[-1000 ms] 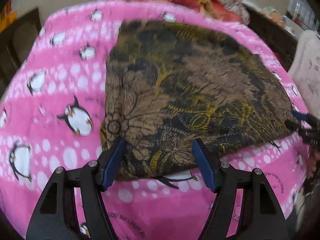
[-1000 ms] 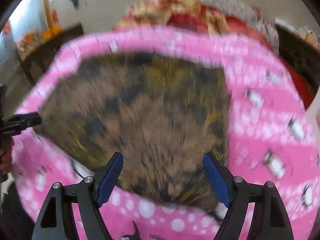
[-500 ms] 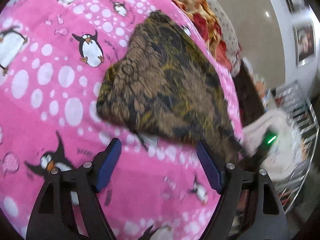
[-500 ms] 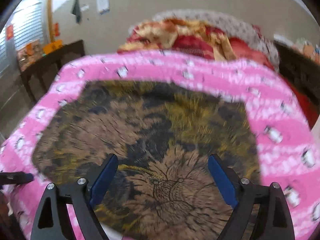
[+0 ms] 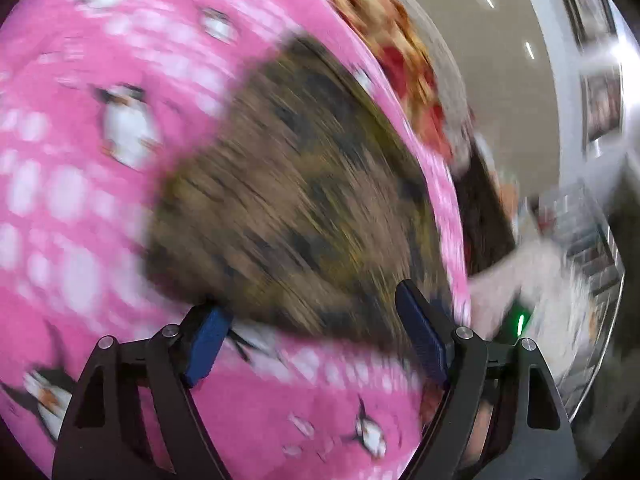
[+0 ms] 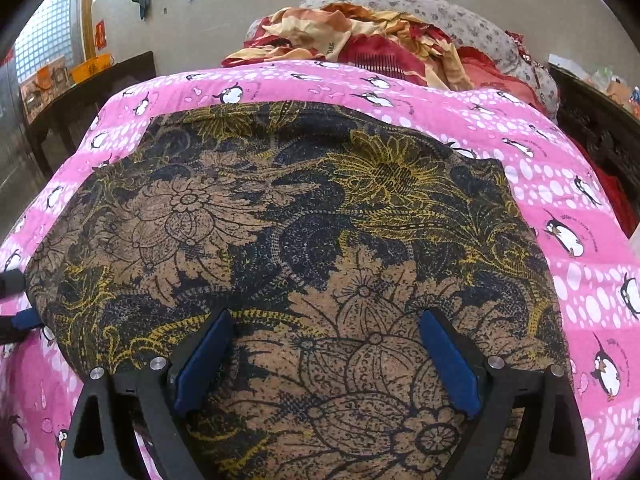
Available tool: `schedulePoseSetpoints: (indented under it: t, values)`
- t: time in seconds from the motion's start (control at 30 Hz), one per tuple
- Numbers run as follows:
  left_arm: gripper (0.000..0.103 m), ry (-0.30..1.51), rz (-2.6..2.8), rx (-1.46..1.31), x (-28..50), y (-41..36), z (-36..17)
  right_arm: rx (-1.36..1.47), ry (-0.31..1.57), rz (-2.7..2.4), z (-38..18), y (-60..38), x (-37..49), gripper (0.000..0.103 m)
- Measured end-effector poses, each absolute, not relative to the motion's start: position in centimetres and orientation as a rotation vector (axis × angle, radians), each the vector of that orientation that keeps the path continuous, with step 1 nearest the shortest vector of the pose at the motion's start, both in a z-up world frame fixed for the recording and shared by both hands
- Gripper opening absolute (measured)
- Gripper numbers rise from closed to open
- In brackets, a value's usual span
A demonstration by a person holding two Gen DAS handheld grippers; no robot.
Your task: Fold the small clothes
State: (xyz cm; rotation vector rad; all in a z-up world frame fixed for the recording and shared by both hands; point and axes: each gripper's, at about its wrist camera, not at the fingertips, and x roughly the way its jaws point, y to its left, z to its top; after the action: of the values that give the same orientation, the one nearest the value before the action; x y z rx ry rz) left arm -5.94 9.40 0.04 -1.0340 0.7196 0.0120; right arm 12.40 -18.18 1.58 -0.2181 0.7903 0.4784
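Note:
A brown, black and yellow floral cloth (image 6: 304, 240) lies spread flat on a pink penguin blanket (image 6: 560, 184). My right gripper (image 6: 324, 360) is open and empty, low over the near part of the cloth. In the left wrist view, which is blurred, the cloth (image 5: 288, 200) fills the middle. My left gripper (image 5: 316, 340) is open and empty at the cloth's near edge. Its blue pad (image 6: 26, 320) shows at the far left of the right wrist view, at the cloth's left edge.
A heap of red and yellow bedding (image 6: 360, 40) and a grey floral pillow (image 6: 472, 28) lie behind the blanket. Dark wooden furniture (image 6: 80, 96) stands at the left and a dark bed frame (image 6: 592, 120) at the right. A white cloth (image 5: 532, 280) lies at the right.
My right gripper has moved forward over the cloth. My left gripper has moved in to the cloth's near edge; earlier it swung to view the cloth from the left.

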Motion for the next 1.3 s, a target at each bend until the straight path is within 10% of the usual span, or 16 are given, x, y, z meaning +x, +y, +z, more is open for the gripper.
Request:
schedulePoseSetpoints:
  t: [0.3, 0.63, 1.03, 1.3]
  values:
    - [0.076, 0.683, -0.018, -1.039, -5.3, 10.1, -0.2, -0.226, 0.791, 0.479, 1.5, -18.1, 12.5, 0.094]
    - [0.018, 0.675, 0.176, -1.086, -6.5, 11.4, -1.8, -0.235, 0.786, 0.680, 10.4, -12.9, 14.9, 0.091]
    - [0.015, 0.525, 0.105, -0.457, -4.2, 2.8, 6.7, -0.119, 1.148, 1.034, 11.5, 5.2, 24.4, 0.091]
    - [0.015, 0.506, 0.043, -0.416, -3.0, 1.7, 7.7, -0.555, 1.251, 0.945, 9.1, 12.2, 23.1, 0.089]
